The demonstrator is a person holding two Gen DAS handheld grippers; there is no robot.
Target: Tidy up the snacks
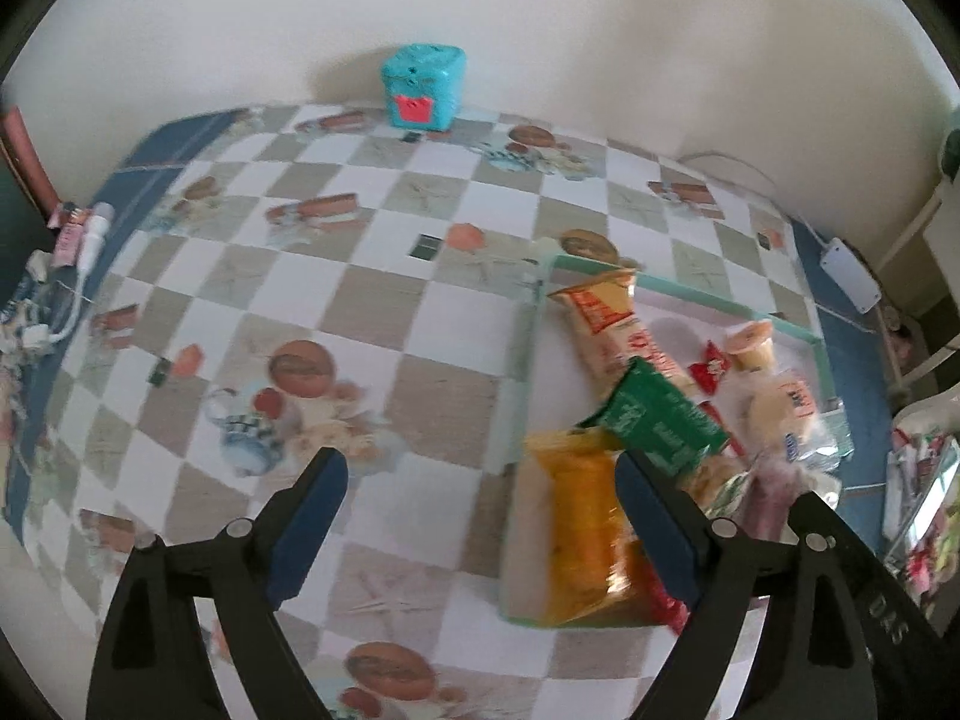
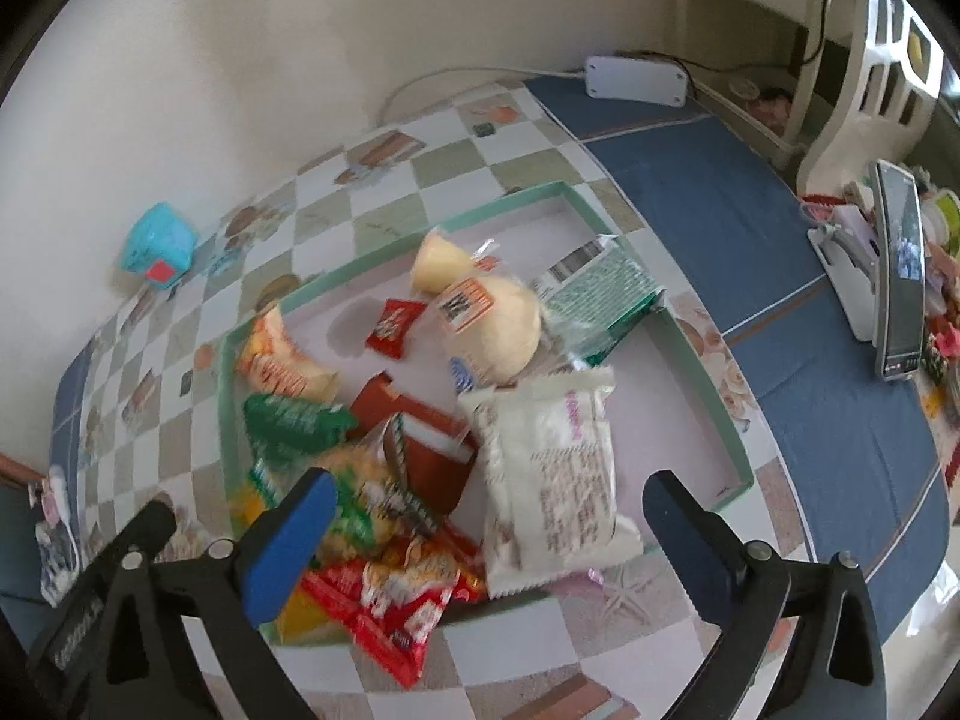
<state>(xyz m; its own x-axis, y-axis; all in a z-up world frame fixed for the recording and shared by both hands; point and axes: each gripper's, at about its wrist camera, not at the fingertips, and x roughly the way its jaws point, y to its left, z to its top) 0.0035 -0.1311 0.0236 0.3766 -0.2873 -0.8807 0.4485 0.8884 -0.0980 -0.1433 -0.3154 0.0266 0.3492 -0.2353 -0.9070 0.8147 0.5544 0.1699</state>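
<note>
A: Container?
B: One shallow tray (image 2: 708,360), mint-green rim, on the checked tablecloth (image 1: 384,312).
A: Contents?
B: Snacks heaped at its near end: white packet (image 2: 552,462), green packet (image 2: 294,420), yellow bag (image 1: 582,516), red wrappers (image 2: 390,594), wrapped bun (image 2: 492,324), small red sachet (image 2: 393,327).
A: Tongs?
B: Left gripper (image 1: 483,516) wide, empty; right gripper (image 2: 489,534) wide, empty, above the heap.
</note>
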